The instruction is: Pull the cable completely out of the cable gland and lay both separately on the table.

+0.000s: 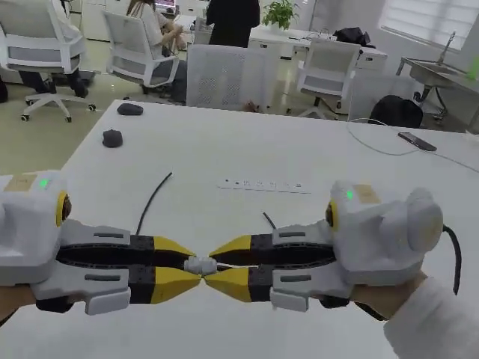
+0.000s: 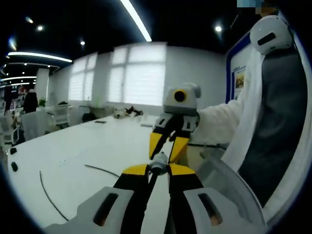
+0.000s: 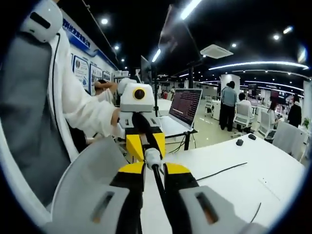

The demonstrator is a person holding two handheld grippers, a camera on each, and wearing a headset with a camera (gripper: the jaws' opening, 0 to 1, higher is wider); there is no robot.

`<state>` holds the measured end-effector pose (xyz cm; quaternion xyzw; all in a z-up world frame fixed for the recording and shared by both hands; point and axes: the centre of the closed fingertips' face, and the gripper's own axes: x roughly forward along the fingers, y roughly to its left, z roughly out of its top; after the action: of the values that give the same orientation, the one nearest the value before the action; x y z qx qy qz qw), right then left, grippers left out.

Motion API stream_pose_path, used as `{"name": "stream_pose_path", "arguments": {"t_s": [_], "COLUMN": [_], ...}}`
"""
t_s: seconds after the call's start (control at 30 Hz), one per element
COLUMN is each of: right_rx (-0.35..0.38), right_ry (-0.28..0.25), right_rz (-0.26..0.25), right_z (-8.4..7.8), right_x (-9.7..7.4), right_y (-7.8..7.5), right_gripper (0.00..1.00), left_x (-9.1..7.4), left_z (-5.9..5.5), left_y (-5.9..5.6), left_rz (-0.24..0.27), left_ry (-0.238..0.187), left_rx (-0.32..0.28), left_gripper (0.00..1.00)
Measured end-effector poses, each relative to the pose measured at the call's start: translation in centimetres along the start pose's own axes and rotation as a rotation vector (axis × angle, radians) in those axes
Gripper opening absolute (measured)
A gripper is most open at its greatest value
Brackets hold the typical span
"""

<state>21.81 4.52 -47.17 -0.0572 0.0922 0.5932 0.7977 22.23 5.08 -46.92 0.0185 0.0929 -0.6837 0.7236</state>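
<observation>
Above the white table (image 1: 247, 153), my two grippers meet tip to tip. A small grey cable gland (image 1: 199, 265) sits at the meeting point. My left gripper (image 1: 193, 271) is shut on the gland (image 2: 158, 163). My right gripper (image 1: 212, 272) is shut on the black cable (image 3: 158, 181), which runs back between its jaws from the gland (image 3: 152, 157). In the left gripper view the right gripper (image 2: 166, 146) comes in from above. In the right gripper view the left gripper (image 3: 142, 145) faces me. How far the cable sits inside the gland is hidden.
A loose black cable (image 1: 153, 198) and a short black piece (image 1: 268, 219) lie on the table beyond the grippers. Further back are a white power strip (image 1: 262, 185), two mice (image 1: 111, 137), a phone (image 1: 417, 141) and office chairs (image 1: 138, 48).
</observation>
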Motion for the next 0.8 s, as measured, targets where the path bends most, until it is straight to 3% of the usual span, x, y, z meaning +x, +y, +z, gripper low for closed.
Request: {"name": "stream_pose_path", "arguments": {"t_s": [0.13,0.33,0.37,0.6,0.8], "right_rx": [-0.016,-0.014,-0.049,-0.054,-0.146], "right_ry": [-0.037,-0.062,-0.076,-0.089,-0.113], "right_rz": [0.028,0.062,0.063,0.1,0.111], "right_z": [0.8,1.2,1.4,1.6,1.9], "right_x": [0.1,0.8,0.9,1.1,0.9], "right_y": [0.4,0.5,0.6,1.3,1.9], "right_gripper": [0.15,0.12,0.12,0.1,0.1], "left_x": [0.0,-0.4,-0.5,-0.9,-0.8], "left_z": [0.5,0.6,0.7,0.7,0.8], "left_y": [-0.2,0.0,0.0,-0.4,-0.8], "left_rz": [-0.01,-0.002,-0.003,-0.04,-0.087], "left_ry": [-0.001,-0.009,-0.013,0.007,-0.005], "left_rx": [-0.043,-0.062,-0.068,-0.117,-0.191], "left_gripper": [0.16,0.16,0.16,0.15,0.14]}}
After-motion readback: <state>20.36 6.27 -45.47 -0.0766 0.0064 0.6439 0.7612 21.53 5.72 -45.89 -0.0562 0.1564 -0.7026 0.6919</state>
